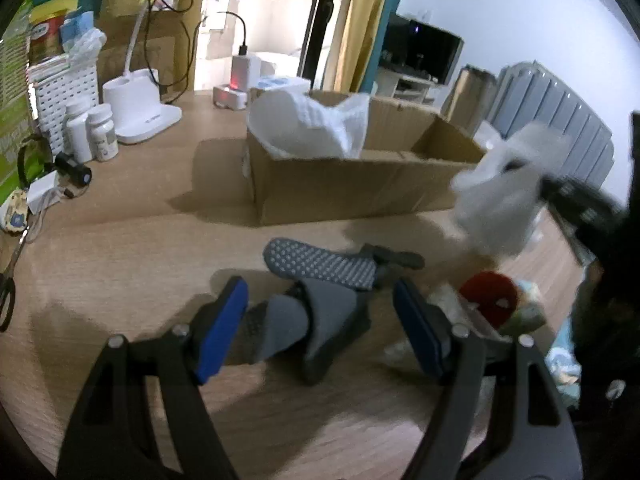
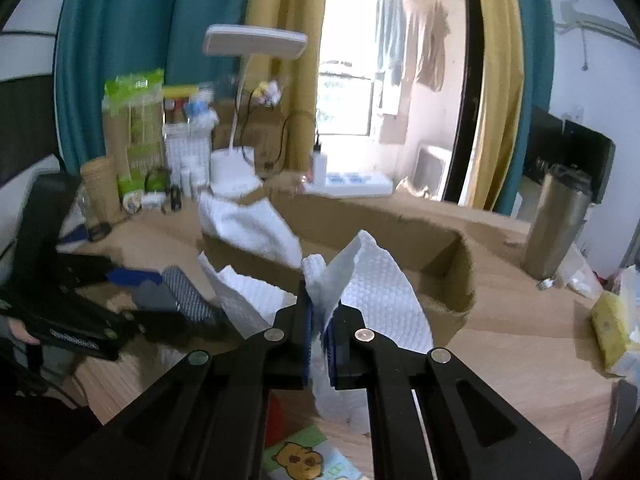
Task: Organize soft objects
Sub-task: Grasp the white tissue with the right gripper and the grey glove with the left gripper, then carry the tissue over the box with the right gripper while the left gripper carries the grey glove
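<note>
My left gripper point(image 1: 320, 312) is open, its blue pads either side of a grey sock point(image 1: 316, 320) lying on the wooden table. A second grey sock point(image 1: 320, 264) with white grip dots lies just beyond. My right gripper point(image 2: 319, 336) is shut on a white cloth point(image 2: 372, 280) and holds it in the air in front of an open cardboard box point(image 2: 400, 236). The cloth also shows in the left wrist view point(image 1: 500, 188), to the right of the box point(image 1: 340, 188). A white towel point(image 1: 308, 124) hangs over the box's left end.
A red and patterned soft item point(image 1: 496, 296) lies right of the socks. A lamp base point(image 1: 140, 108), pill bottles point(image 1: 92, 132), a white basket point(image 1: 64, 96) and scissors point(image 1: 8, 280) stand at the left. A steel flask point(image 2: 560, 220) stands right of the box.
</note>
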`<state>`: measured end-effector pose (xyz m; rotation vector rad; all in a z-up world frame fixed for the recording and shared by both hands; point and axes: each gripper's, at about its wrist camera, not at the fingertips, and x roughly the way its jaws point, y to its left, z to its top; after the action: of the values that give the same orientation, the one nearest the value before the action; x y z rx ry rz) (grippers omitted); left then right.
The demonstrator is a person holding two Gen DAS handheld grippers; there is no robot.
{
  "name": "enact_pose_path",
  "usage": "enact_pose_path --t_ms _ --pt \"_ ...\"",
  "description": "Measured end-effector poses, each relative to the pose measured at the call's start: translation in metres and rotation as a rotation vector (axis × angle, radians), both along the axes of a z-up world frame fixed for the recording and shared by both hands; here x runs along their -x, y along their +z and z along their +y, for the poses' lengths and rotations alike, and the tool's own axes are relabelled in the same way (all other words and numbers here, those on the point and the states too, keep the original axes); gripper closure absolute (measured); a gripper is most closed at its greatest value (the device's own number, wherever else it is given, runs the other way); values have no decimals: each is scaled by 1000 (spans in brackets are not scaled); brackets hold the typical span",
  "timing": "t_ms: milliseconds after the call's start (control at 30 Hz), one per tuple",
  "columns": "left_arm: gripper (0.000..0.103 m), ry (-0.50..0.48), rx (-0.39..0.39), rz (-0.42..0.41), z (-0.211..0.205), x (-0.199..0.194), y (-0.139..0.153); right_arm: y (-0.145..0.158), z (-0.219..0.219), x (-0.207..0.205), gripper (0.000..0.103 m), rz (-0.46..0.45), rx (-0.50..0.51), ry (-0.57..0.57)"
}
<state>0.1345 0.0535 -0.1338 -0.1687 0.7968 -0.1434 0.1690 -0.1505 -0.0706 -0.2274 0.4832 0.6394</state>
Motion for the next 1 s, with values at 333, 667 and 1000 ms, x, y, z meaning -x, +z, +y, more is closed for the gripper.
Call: enact_pose_path --t_ms 333,667,1000 --pt "49 -43 -65 34 -18 -4 -5 19 -29 5 96 -57 -64 -29" --pt "75 -71 -104 -22 -29 3 9 21 -47 6 96 -72 -86 -55" --pt "77 -79 -100 -143 -33 16 46 27 -53 8 96 -89 -98 -67"
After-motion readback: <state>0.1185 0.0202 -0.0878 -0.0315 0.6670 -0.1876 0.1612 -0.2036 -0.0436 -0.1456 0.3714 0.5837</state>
